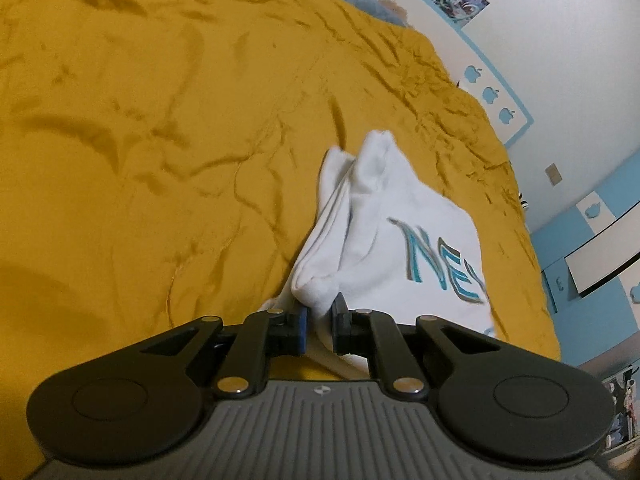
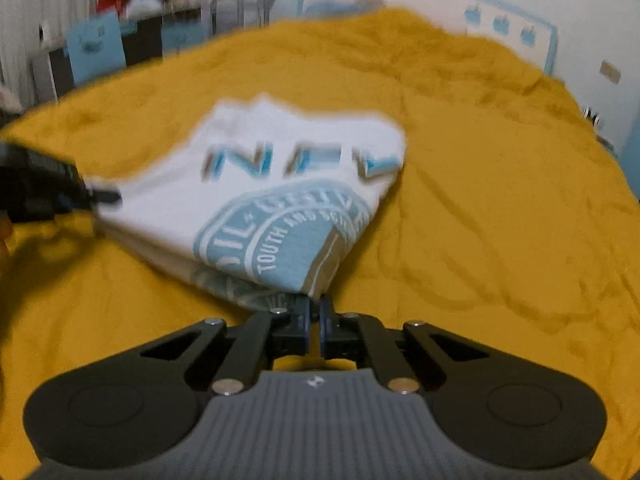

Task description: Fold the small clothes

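Note:
A small white T-shirt (image 2: 272, 184) with blue lettering and a round blue print lies partly folded on the mustard-yellow bedcover (image 2: 480, 208). In the left wrist view the same white T-shirt (image 1: 384, 232) bunches up in front of my left gripper (image 1: 320, 314), which is shut on a thick wad of its edge. My right gripper (image 2: 315, 304) is shut on the shirt's near corner, just below the round print. In the right wrist view my left gripper (image 2: 92, 200) shows blurred at the shirt's left edge.
The bedcover (image 1: 140, 140) spreads wide to the left and ahead. A white and blue wall (image 1: 560, 60) with apple-shaped stickers runs along the right side of the bed. Dark furniture and a blue chair (image 2: 96, 48) stand behind the bed at the back left.

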The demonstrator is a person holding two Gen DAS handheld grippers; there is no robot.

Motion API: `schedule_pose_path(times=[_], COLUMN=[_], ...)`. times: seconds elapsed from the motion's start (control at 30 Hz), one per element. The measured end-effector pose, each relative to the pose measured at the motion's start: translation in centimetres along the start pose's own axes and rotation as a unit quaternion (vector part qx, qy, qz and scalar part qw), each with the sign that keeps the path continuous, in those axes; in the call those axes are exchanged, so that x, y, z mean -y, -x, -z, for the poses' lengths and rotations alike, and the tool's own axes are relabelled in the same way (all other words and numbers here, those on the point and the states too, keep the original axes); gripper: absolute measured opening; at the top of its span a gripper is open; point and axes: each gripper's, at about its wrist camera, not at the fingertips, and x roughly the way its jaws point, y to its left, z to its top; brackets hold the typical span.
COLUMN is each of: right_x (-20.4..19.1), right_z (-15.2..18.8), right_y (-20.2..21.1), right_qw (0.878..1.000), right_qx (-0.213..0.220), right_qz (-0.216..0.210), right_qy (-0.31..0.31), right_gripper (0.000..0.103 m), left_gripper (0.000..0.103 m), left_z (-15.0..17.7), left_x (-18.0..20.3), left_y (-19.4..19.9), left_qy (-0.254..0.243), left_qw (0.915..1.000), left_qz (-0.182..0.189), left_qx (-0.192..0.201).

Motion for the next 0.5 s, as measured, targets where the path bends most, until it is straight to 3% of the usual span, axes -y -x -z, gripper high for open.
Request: schedule_pose_path(times=[0.07,0.17,0.37,0.5], right_x=[-0.1,-0.5,1.6,1.8], right_z=[1.6,2.5,2.0,2.2], right_y=[-2.3,-3.6,-2.5,-1.4], right_qw=[1.0,0.999,0.996,0.996], right_qx=[-0.031,-0.036,-0.049,-0.054], right_qz=[0.001,0.005,-0.03,-0.032], right_qy=[0.001,0.002,-0.064,-0.07], right_gripper=[0.0,0.0,0.0,0.0], left_gripper=[0.012,0.013,0.02,0.021], left_z=[0.4,0.9,1.0,1.1], left_x=[-0.3,-0.5,-0.2,0.1], left_y=[-0.6,-1.1,-0.3,0.9], left_qy=[-0.001,-0.019,-0.024,-0.02], left_qw=[1.0,0.9998,0.9996,0.9996], left_qz=[-0.003,-0.011,-0.015,-0.02], left_qx=[-0.002,-0.003,-0.003,-0.008])
